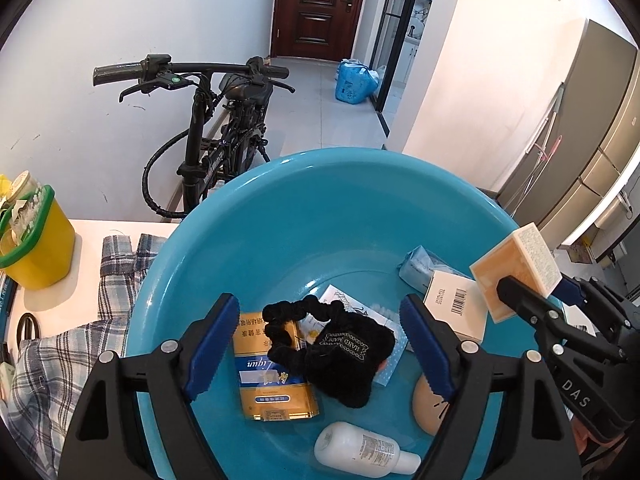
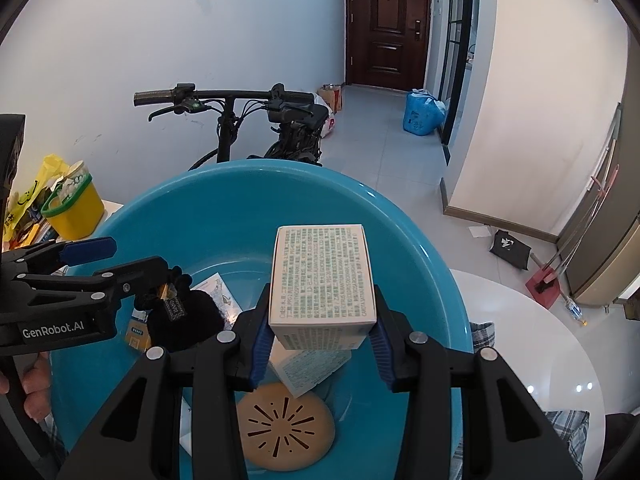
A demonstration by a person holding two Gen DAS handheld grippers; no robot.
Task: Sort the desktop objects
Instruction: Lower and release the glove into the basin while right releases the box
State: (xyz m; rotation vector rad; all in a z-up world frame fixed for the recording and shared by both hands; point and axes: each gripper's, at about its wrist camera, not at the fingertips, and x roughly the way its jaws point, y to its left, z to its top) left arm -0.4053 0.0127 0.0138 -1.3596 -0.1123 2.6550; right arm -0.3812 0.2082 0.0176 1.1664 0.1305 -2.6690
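White table [image 2: 540, 344], teal basin [image 2: 224, 216], printed box [image 2: 324, 280] clamped in right claw [image 2: 320, 344]

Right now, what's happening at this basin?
A person is sorting desk clutter into a blue basin with two handheld grippers. The right gripper is clamped on a small printed carton, held above the basin. The left gripper is open over a black scrunchie that lies in the basin on a gold and blue packet; its pads are clear of it. A white bottle and a tan round disc also lie inside.
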